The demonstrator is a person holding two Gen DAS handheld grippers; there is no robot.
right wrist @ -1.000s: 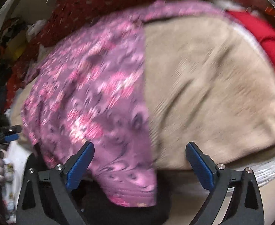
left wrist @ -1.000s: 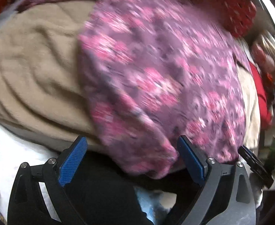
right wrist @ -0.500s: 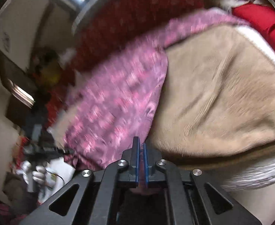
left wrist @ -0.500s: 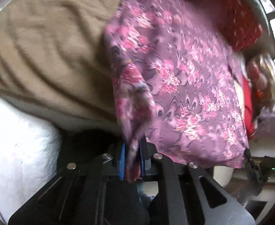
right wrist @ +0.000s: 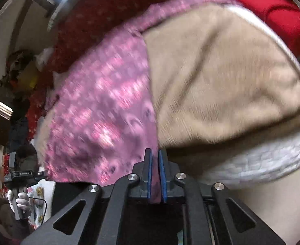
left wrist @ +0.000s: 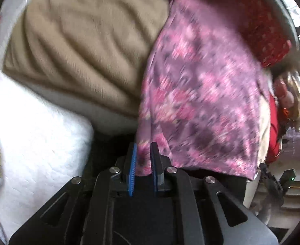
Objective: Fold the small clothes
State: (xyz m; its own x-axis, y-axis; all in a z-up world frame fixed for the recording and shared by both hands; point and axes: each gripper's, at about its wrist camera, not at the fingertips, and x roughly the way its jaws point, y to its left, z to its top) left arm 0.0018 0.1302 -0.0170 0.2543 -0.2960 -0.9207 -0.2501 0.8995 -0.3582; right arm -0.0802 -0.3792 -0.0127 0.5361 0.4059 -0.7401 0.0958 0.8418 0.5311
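Observation:
A purple and pink floral garment (left wrist: 201, 94) lies spread over a tan fleece blanket (left wrist: 84, 47). My left gripper (left wrist: 143, 153) is shut on the garment's near left corner, with cloth pinched between its blue pads. In the right wrist view the same garment (right wrist: 100, 126) fills the left side, and my right gripper (right wrist: 155, 159) is shut on its near right corner at the blanket's (right wrist: 221, 77) front edge. Both held corners are lifted slightly off the blanket. The far end of the garment is blurred.
A white quilted cover (left wrist: 33, 138) lies under the blanket at the near left and also shows in the right wrist view (right wrist: 262, 163). A dark red patterned cushion (left wrist: 258, 24) and red cloth (right wrist: 280, 16) lie behind. The other handheld gripper (right wrist: 21, 179) shows at far left.
One second ago both grippers were open around the garment's near corners. They have since shut on the cloth and now pull the corners up and towards me.

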